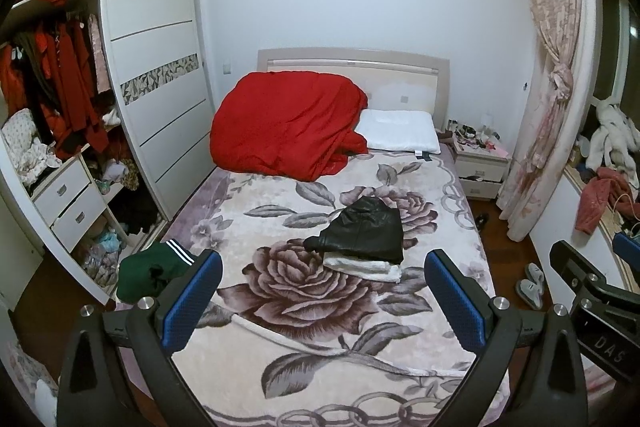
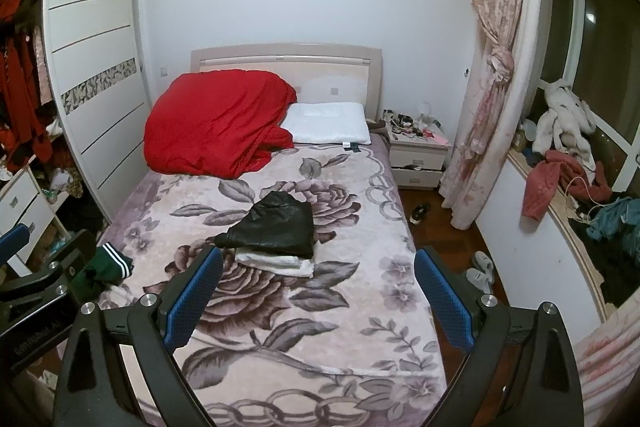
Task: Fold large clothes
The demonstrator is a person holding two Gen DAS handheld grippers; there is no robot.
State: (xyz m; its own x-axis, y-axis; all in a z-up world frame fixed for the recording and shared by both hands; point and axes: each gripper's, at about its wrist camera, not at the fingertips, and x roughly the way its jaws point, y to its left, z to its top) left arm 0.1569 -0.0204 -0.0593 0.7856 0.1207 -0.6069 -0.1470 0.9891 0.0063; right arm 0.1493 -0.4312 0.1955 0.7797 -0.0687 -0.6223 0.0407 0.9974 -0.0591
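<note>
A folded black leather garment [image 1: 362, 231] lies on a folded white garment [image 1: 362, 267] in the middle of the bed [image 1: 320, 347]; both also show in the right wrist view, the black one [image 2: 276, 227] on the white one [image 2: 276, 261]. A crumpled green garment with white stripes [image 1: 154, 269] lies at the bed's left edge, also in the right wrist view [image 2: 106, 269]. My left gripper [image 1: 322, 291] is open and empty above the bed's foot. My right gripper [image 2: 318, 291] is open and empty beside it.
A red duvet [image 1: 284, 123] and a white pillow [image 1: 398, 131] lie at the bed's head. An open wardrobe [image 1: 60, 131] stands left. A nightstand [image 1: 480, 163], a curtain [image 1: 552, 67], a cluttered sill [image 2: 576, 187] and slippers [image 2: 480, 267] are right.
</note>
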